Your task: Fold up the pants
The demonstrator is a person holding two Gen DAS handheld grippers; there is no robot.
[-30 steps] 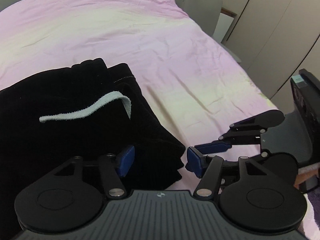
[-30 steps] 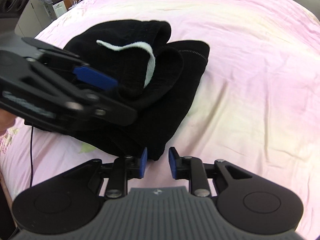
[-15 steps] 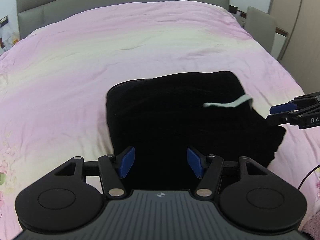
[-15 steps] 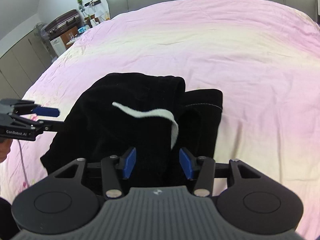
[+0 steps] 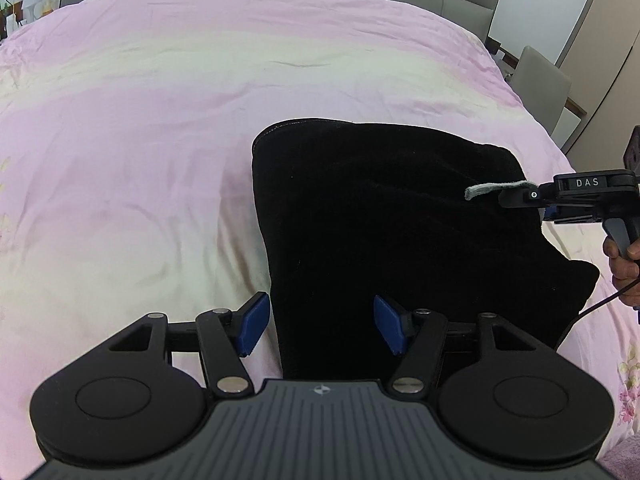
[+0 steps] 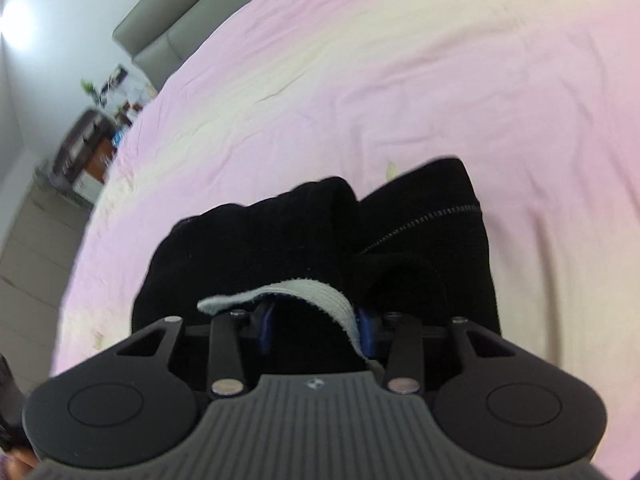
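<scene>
Final tidying: black pants folded; left gripper spread wide, right gripper parted around drawstring; next, tuck it.

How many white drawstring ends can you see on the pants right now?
1: a single pale drawstring lies on top of the black pants, draped across the right gripper fingers. A second end may be hidden in the folds.

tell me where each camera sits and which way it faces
Left wrist: on the left gripper, facing up the bed toward the headboard, over the pants; the right gripper and a hand show at right.
Right wrist: on the right gripper, low over the pants, jaws around the strap.
Shared: pants, strap, bed.
</scene>
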